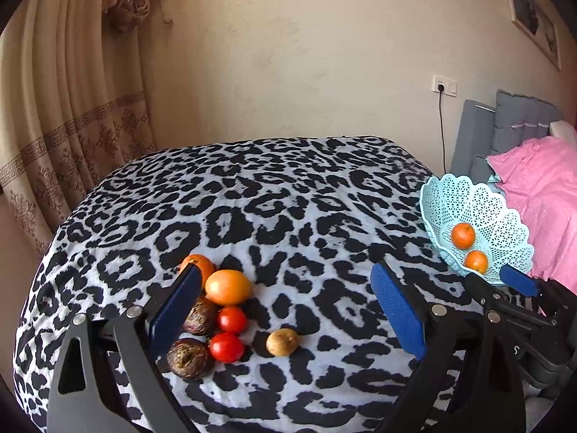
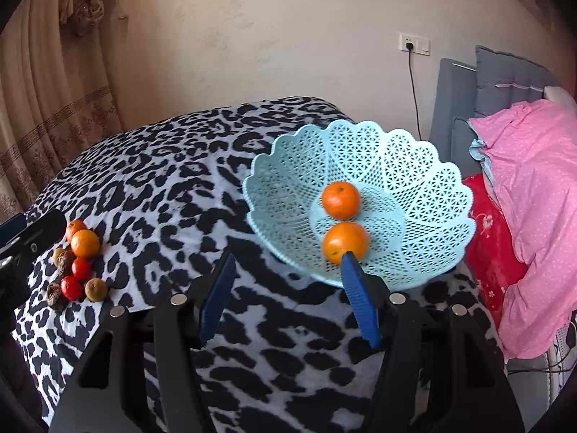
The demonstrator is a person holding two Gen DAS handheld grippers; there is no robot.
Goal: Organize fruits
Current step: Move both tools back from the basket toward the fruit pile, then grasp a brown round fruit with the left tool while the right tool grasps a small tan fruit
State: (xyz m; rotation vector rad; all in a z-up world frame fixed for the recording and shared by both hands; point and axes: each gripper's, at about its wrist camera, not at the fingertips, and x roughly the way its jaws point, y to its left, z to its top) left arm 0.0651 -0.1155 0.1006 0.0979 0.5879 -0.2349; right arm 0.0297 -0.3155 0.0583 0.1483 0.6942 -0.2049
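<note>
Right tool gapes just before basket holding oranges.

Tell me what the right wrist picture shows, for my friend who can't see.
A light blue basket holding two oranges sits on a leopard-print cloth. The right gripper hovers before it, jaws open and empty.

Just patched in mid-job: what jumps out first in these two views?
The light blue lattice basket at the table's right edge, already holding two oranges. Next, the fruit cluster on the leopard-print cloth at left: oranges, red tomatoes, dark wrinkled fruits. Both grippers' jaws stand open, empty.
</note>
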